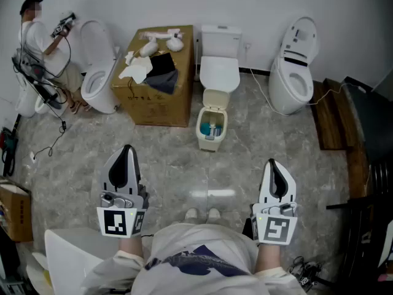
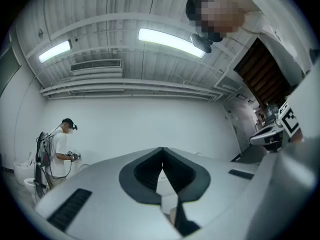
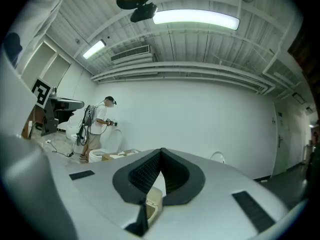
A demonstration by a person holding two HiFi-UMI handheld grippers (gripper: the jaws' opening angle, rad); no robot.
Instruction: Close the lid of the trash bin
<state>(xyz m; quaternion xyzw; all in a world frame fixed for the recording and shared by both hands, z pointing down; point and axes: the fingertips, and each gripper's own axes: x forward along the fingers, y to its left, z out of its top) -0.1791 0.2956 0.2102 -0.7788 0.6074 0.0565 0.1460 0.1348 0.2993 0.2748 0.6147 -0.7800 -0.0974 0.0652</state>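
A small cream trash bin (image 1: 212, 128) stands on the marble floor in front of the middle toilet (image 1: 219, 66), its lid (image 1: 215, 99) tipped up and blue items visible inside. My left gripper (image 1: 127, 151) and right gripper (image 1: 272, 165) are held near my body, well short of the bin, both shut with nothing between the jaws. In the right gripper view the bin (image 3: 152, 203) shows through the gap below the shut right gripper (image 3: 161, 154). The left gripper (image 2: 162, 151) points slightly upward at the far white wall.
A cardboard box (image 1: 156, 78) with cloths on top stands left of the bin. Toilets stand at left (image 1: 98, 72) and right (image 1: 295, 72). A person (image 1: 40, 42) works at the far left. Dark wood boards (image 1: 334, 115) lie at right; a cable (image 1: 264, 94) runs along the floor.
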